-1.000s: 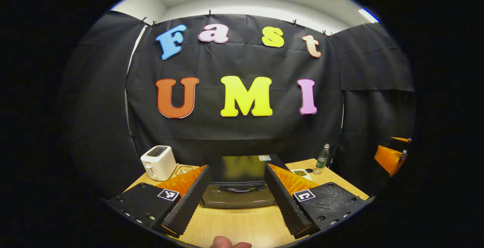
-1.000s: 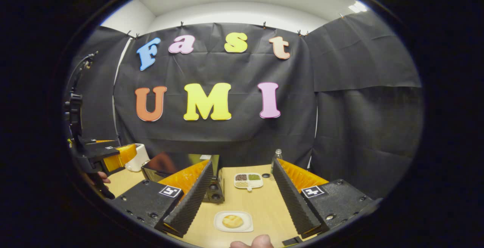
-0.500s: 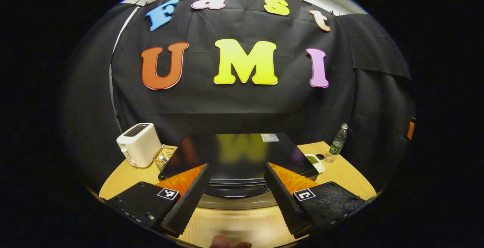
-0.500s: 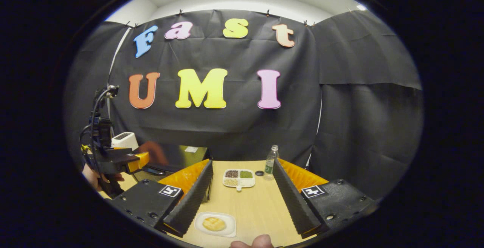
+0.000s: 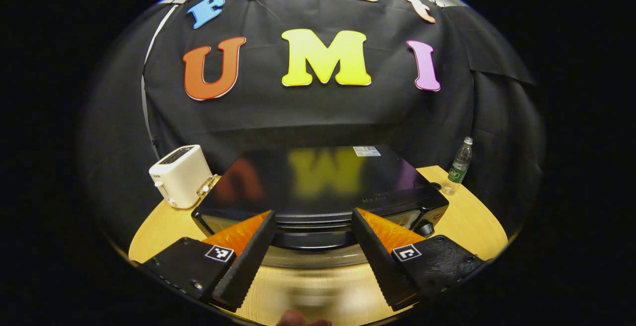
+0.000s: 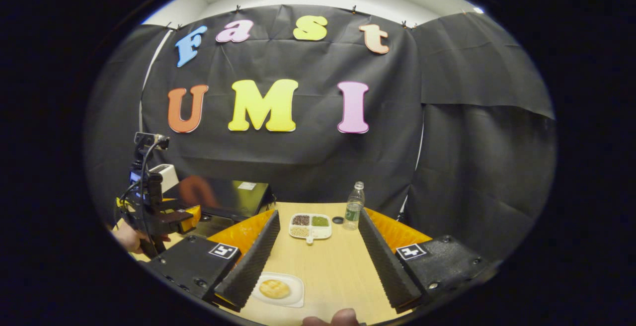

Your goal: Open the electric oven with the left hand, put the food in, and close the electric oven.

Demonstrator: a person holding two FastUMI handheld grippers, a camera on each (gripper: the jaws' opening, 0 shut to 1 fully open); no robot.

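Note:
The black electric oven (image 5: 318, 182) stands on the wooden table, its door shut and its dark handle (image 5: 308, 239) low on the front. My left gripper (image 5: 313, 215) is open just in front of that handle, one finger on each side of its middle, not touching it. In the right gripper view the oven (image 6: 223, 198) sits at the left, with the left gripper (image 6: 161, 214) and a hand (image 6: 126, 239) before it. A round bun (image 6: 274, 288) lies on a white plate (image 6: 293, 298) by the left finger of my open right gripper (image 6: 318, 214).
A white toaster (image 5: 181, 182) stands left of the oven and a plastic bottle (image 5: 459, 167) stands to its right. Farther back on the table (image 6: 328, 266) are a divided dish of grains (image 6: 310, 225), a small dark cap (image 6: 338, 220) and the bottle (image 6: 353, 212).
My left gripper has moved forward and down toward the oven front, which now looms larger. The right gripper drifted slightly, so the plate sits more to the left between its fingers.

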